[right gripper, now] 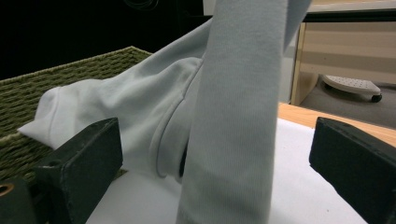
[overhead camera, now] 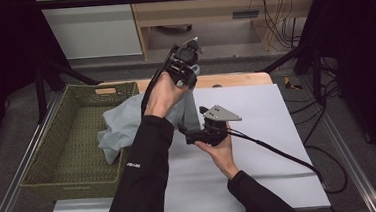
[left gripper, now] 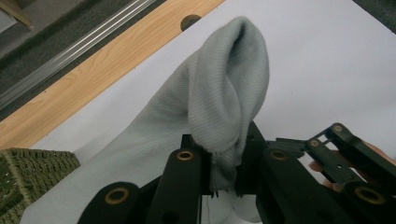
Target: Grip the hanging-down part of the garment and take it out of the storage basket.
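Where grey floor (overhead camera: 9,158) surrounds it — white table (overhead camera: 260,171), dark room.

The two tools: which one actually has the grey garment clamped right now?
The left tool, raised over the table's far edge, is shut on the grey garment. The right tool, lower and nearer the person, is open, the hanging strip passing between its parted jaws.

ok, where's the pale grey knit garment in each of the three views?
High view: pale grey knit garment left of centre, draped from the green woven basket up to the raised left gripper.
Left gripper view: centre, a bunched fold pinched between the jaws.
Right gripper view: centre, a strip hanging between the open right gripper's jaws.
Shared landmark: the basket, garment spilling over its rim.
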`<state>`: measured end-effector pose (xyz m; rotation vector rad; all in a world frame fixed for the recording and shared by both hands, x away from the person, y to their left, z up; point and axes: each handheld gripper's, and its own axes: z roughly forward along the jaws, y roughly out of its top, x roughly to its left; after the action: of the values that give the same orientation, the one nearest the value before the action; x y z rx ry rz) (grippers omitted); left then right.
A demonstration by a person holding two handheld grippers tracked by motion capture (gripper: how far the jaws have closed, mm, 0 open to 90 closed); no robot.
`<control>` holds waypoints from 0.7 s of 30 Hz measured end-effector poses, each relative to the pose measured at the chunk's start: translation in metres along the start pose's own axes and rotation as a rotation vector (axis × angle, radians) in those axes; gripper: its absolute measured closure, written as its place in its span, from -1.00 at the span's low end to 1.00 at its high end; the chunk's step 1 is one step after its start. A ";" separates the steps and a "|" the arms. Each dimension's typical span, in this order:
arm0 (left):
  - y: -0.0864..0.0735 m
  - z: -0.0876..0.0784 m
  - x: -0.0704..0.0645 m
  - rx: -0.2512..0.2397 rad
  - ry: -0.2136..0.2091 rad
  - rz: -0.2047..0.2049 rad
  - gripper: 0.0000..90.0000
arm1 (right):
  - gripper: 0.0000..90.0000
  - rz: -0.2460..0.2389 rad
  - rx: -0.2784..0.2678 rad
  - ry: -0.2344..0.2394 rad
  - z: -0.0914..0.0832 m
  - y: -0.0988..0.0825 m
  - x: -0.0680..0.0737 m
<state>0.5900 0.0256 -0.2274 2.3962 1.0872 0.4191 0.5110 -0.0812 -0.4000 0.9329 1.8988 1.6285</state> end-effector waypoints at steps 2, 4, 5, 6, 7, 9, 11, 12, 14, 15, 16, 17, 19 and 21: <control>0.000 0.000 0.000 -0.003 0.001 -0.004 0.80 | -0.93 -0.009 0.001 0.000 0.004 0.001 0.001; 0.000 0.000 0.001 0.001 0.001 0.000 0.80 | -0.93 -0.012 0.014 0.002 0.009 0.003 0.003; 0.000 0.000 0.001 0.003 0.000 0.001 0.80 | -0.93 -0.007 0.023 0.003 0.011 0.003 0.004; 0.000 0.000 0.001 0.003 0.000 0.001 0.80 | -0.92 -0.004 0.022 0.008 0.014 0.003 0.004; 0.000 0.000 0.001 0.003 0.000 0.001 0.80 | -0.91 -0.001 0.026 0.009 0.016 0.003 0.005; -0.001 0.001 0.001 0.004 -0.001 0.002 0.80 | -0.89 0.002 0.041 0.016 0.021 0.002 0.007; -0.001 0.001 0.001 0.004 -0.001 0.000 0.80 | -0.87 0.002 0.046 0.017 0.023 0.002 0.008; 0.000 0.001 0.001 0.004 0.000 0.002 0.80 | -0.83 0.015 0.036 0.025 0.028 0.001 0.010; 0.000 0.002 0.000 0.006 0.001 0.003 0.80 | -0.78 0.025 0.036 0.029 0.031 0.000 0.011; 0.000 0.002 0.000 0.007 0.002 0.002 0.80 | -0.74 0.037 0.048 0.028 0.031 0.001 0.011; 0.000 0.002 0.000 0.007 0.002 0.002 0.80 | -0.74 0.037 0.048 0.028 0.031 0.001 0.011; 0.000 0.002 0.000 0.007 0.002 0.003 0.80 | -0.70 0.038 0.047 0.027 0.033 0.000 0.011; 0.000 0.002 -0.001 0.007 0.003 0.004 0.81 | -0.62 0.025 0.045 0.033 0.037 -0.001 0.012; 0.000 0.002 -0.001 0.006 0.003 0.005 0.80 | -0.41 0.015 0.066 0.029 0.039 -0.003 0.012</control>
<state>0.5905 0.0247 -0.2295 2.4043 1.0857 0.4213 0.5314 -0.0468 -0.4092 0.9569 1.9804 1.6044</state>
